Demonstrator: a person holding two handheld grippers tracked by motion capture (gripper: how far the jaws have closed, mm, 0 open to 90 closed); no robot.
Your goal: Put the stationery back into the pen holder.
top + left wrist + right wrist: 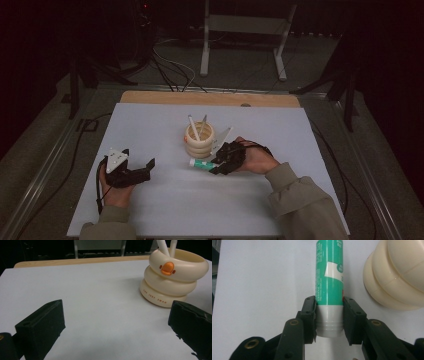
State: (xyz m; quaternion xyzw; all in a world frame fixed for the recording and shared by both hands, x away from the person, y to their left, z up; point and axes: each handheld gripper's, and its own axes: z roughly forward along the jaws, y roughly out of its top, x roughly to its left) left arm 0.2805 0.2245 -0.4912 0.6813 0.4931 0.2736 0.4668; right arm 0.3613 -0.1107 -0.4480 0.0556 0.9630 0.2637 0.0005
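Observation:
A green tube with a white cap [329,272] lies on the white table, just in front of a cream ringed holder [199,140]. My right gripper [329,312] is shut on the tube's white cap end, one jaw on each side. In the high view the tube [199,163] pokes out to the left of the right gripper [214,166]. The holder [172,282] has an orange duck bill on its side and two white sticks [194,127] standing in it. My left gripper [139,162] rests at the front left, open with nothing between its jaws, and points toward the holder.
The white table top [165,210] has bare room in front and at the left. A wooden strip [210,98] runs along its far edge. Beyond it, cables [170,70] and a white metal stand [245,30] are on the floor.

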